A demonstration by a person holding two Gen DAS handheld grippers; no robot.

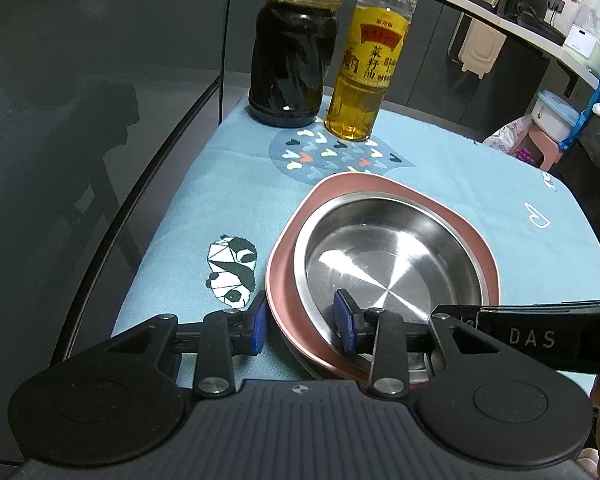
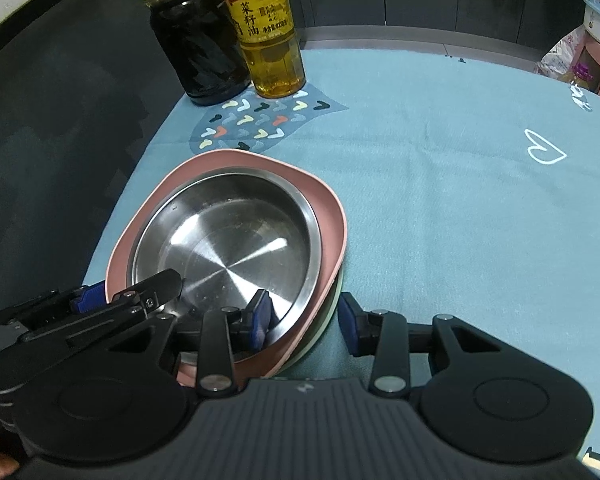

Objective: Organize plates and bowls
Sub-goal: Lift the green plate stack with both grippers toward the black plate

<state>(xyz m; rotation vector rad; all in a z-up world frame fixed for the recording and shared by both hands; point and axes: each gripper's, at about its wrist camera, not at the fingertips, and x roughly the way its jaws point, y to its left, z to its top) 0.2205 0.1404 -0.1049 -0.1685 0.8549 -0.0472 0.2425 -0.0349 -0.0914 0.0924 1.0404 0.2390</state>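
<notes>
Sitting near the left edge of the tabletop (image 1: pixel 236 184), a steel plate (image 1: pixel 392 256) nests inside a pink plate (image 1: pixel 284 280), and from the right wrist view a pale green rim (image 2: pixel 324 320) shows beneath the pink one, so the stack has at least three pieces. The tabletop is covered by a blue cloth printed with a panda (image 1: pixel 232 272) and a patch of small coloured shapes (image 1: pixel 332 156).

The left gripper (image 1: pixel 306 326) straddles the near left rim of the stack: its fingers (image 1: pixel 348 320) stand wide, one blue pad outside the pink plate over the cloth, the other inside over the steel plate. Whether the pads touch the rims cannot be told. The right gripper (image 2: pixel 304 322) straddles the near right rim in the same way, fingers (image 2: pixel 260 316) wide, one pad inside the steel plate and the other outside over the cloth, just beside the green rim.

At the far left corner of the tabletop stand a dark vinegar bottle (image 1: pixel 292 64) with a green label and a yellow oil bottle (image 1: pixel 364 76), side by side and upright, well apart from the plates.
</notes>
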